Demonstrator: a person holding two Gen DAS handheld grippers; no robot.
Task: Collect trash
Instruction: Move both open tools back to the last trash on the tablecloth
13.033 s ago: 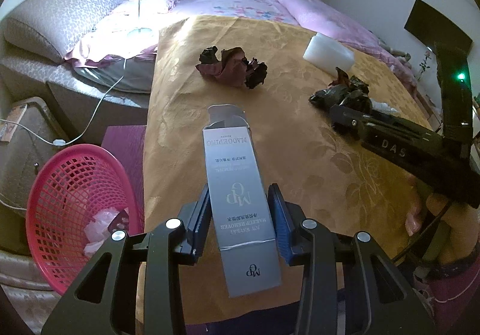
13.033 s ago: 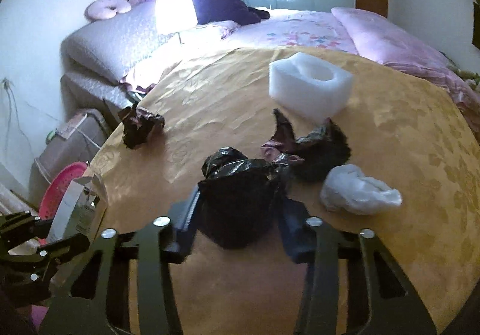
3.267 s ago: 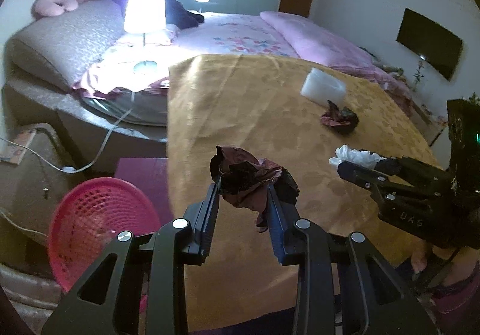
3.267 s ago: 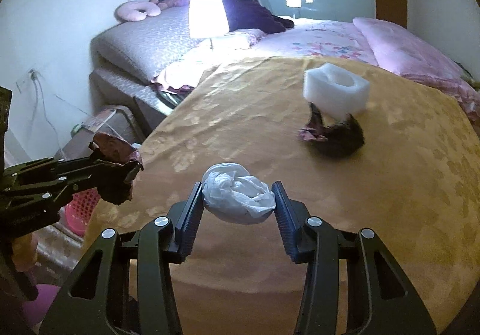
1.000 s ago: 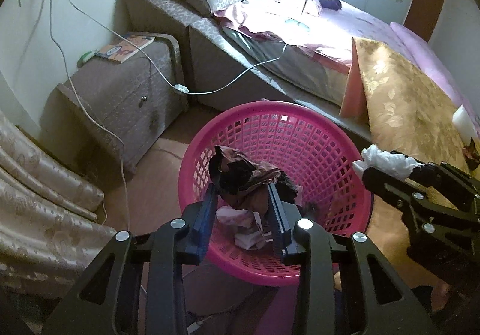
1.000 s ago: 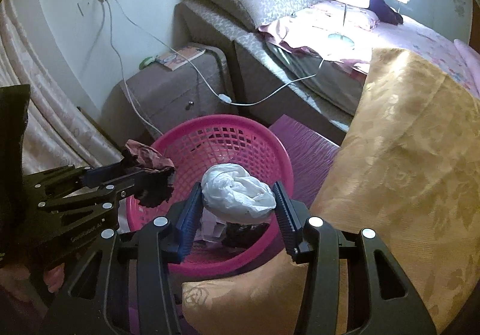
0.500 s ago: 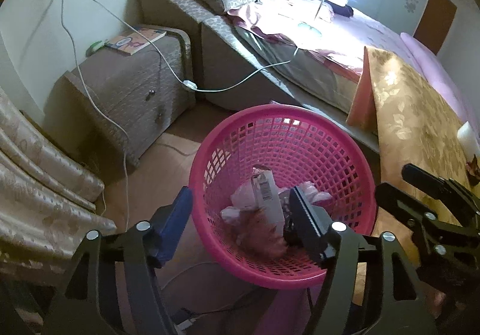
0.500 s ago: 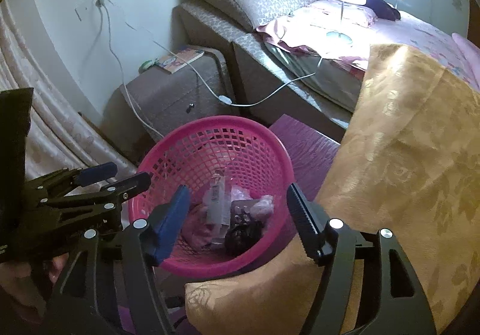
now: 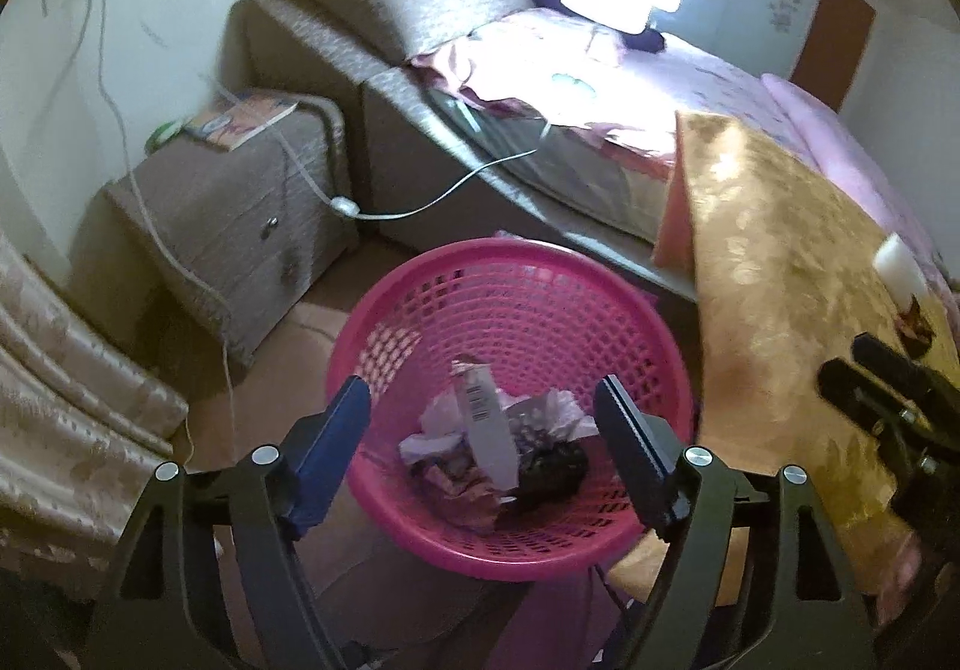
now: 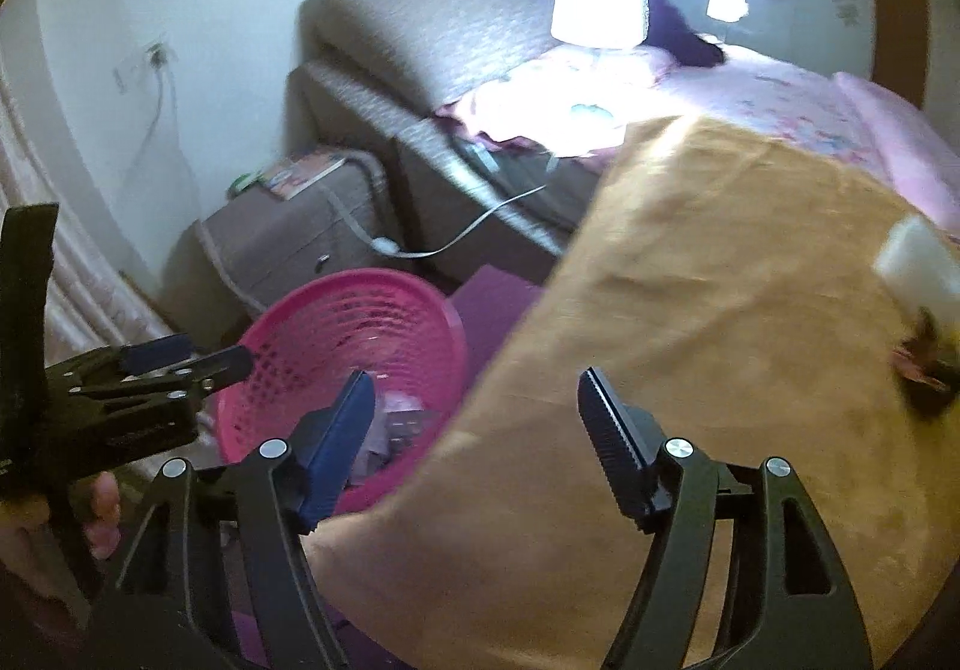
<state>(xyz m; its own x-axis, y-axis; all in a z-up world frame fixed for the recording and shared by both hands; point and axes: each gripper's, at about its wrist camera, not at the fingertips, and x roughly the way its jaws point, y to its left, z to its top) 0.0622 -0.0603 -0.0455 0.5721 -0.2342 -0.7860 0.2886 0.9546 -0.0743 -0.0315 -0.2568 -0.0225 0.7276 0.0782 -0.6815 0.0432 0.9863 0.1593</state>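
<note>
A pink mesh basket (image 9: 516, 274) stands on the floor beside the bed, with a grey carton (image 9: 486, 430), crumpled white and dark red wrappers and a black lump (image 9: 555, 469) lying in it. My left gripper (image 9: 483, 418) hangs over the basket, jaws opening, nothing between them. My right gripper (image 10: 474, 406) has its jaws opening and empty, over the edge of the gold bedspread (image 10: 690, 310); it also shows at the right of the left wrist view (image 9: 882, 388). On the spread lie a white foam block (image 10: 918, 262) and a dark crumpled wad (image 10: 927, 370).
A grey nightstand (image 9: 222, 214) with a magazine and a trailing white cable stands left of the basket (image 10: 348, 322). A lit lamp (image 10: 600, 3) sits on the bed near the padded headboard. A curtain (image 9: 66, 406) hangs at the left. A purple mat (image 10: 492, 304) lies by the basket.
Both grippers opened and dropped their loads: the dark red wad and the white wad now lie in the basket. The right gripper has swung right, over the gold spread.
</note>
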